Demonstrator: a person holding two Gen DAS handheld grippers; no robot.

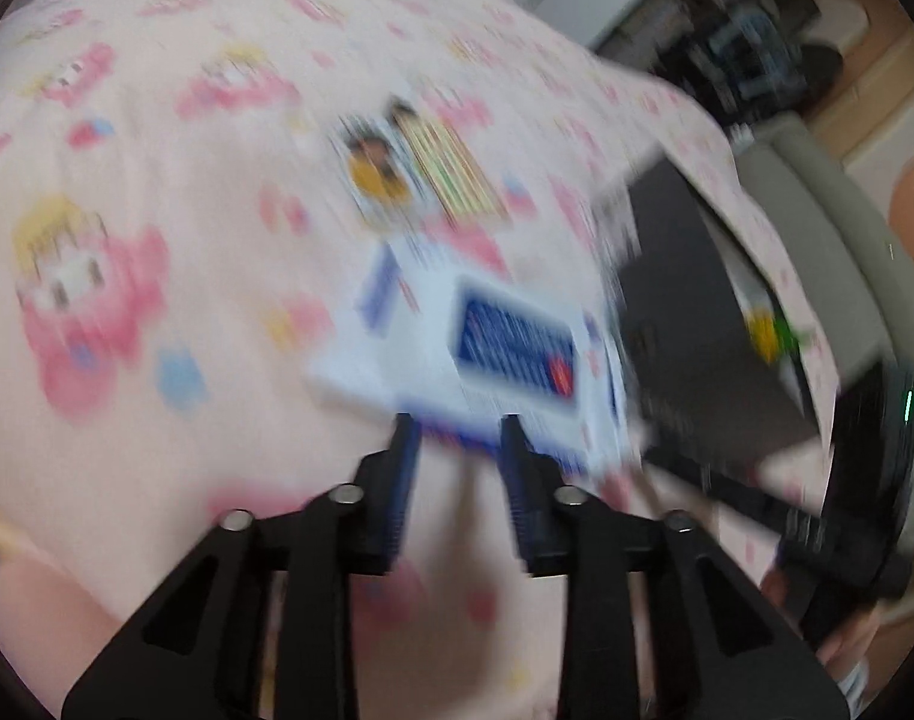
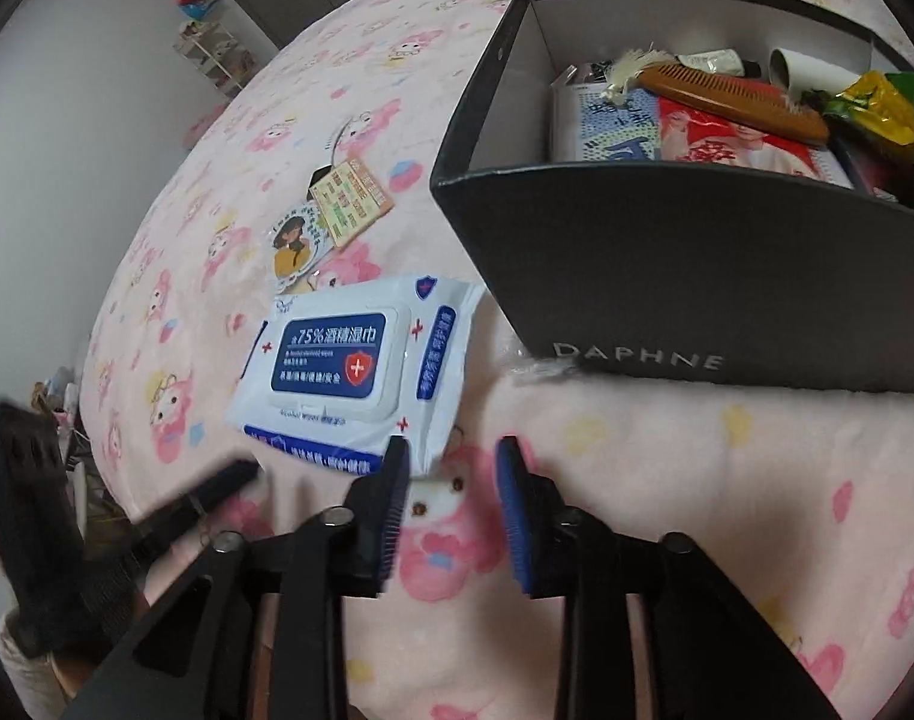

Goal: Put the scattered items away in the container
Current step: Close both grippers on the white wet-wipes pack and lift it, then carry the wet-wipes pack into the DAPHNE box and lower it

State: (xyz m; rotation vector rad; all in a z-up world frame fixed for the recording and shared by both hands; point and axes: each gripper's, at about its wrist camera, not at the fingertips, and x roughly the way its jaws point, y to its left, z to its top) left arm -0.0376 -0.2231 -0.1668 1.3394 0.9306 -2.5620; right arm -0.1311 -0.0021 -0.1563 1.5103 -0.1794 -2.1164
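A white and blue wet-wipes pack [image 2: 349, 372] lies flat on the pink cartoon-print blanket [image 2: 667, 480], left of the black "DAPHNE" box [image 2: 697, 282]. My right gripper [image 2: 454, 456] is open just in front of the pack's near right corner, its left fingertip [image 2: 400, 456] at the pack's edge. The left wrist view is blurred. There my left gripper [image 1: 457, 426] stands open with the pack [image 1: 505, 348] just beyond its tips and only blanket in the gap. From the right wrist view the left gripper [image 2: 217, 486] is a dark smear at the pack's near left corner.
The box holds a wooden comb [image 2: 739, 96], printed packets [image 2: 751, 144], a tube [image 2: 715, 63] and a yellow-green wrapper [image 2: 883, 105]. Two printed cards [image 2: 349, 204] [image 2: 295, 246] lie on the blanket beyond the pack. A wall and a shelf rack [image 2: 217, 54] stand far left. A person's sleeve [image 2: 31, 666] shows bottom left.
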